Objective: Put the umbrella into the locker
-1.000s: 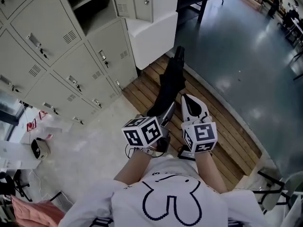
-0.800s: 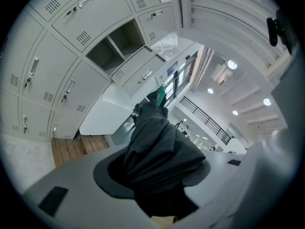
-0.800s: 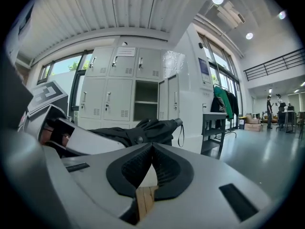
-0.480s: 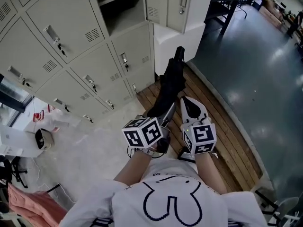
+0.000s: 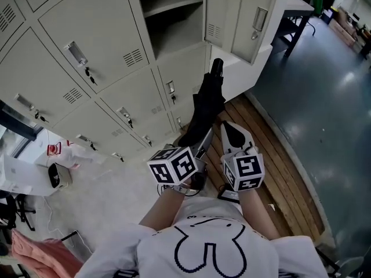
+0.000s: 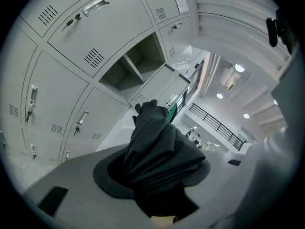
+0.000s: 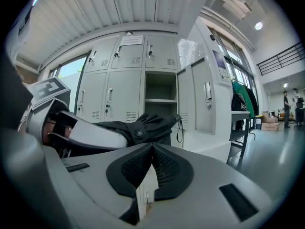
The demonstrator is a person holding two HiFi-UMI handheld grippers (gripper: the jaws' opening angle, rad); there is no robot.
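A folded black umbrella (image 5: 206, 104) sticks out forward from my left gripper (image 5: 200, 139), which is shut on its lower part. In the left gripper view the dark fabric (image 6: 157, 156) fills the gap between the jaws of the left gripper (image 6: 157, 178). My right gripper (image 5: 229, 126) rides just right of the umbrella, pads together and holding nothing (image 7: 151, 148); the umbrella (image 7: 143, 125) shows at its left. The umbrella's tip points up toward the open locker (image 5: 174, 10), whose door (image 5: 250, 17) swings to the right. Its inner shelf (image 7: 160, 99) shows, with nothing on it.
A bank of closed grey lockers (image 5: 87, 62) fills the left. A wooden slatted platform (image 5: 275, 161) runs under the locker base. A black table (image 5: 301, 7) stands at the far right on the glossy grey floor (image 5: 330, 109). Bags and small items (image 5: 61, 161) lie at the left.
Both grippers and the umbrella have been carried toward the lockers. The open locker now stands nearer and more directly ahead; the grip on the umbrella is unchanged.
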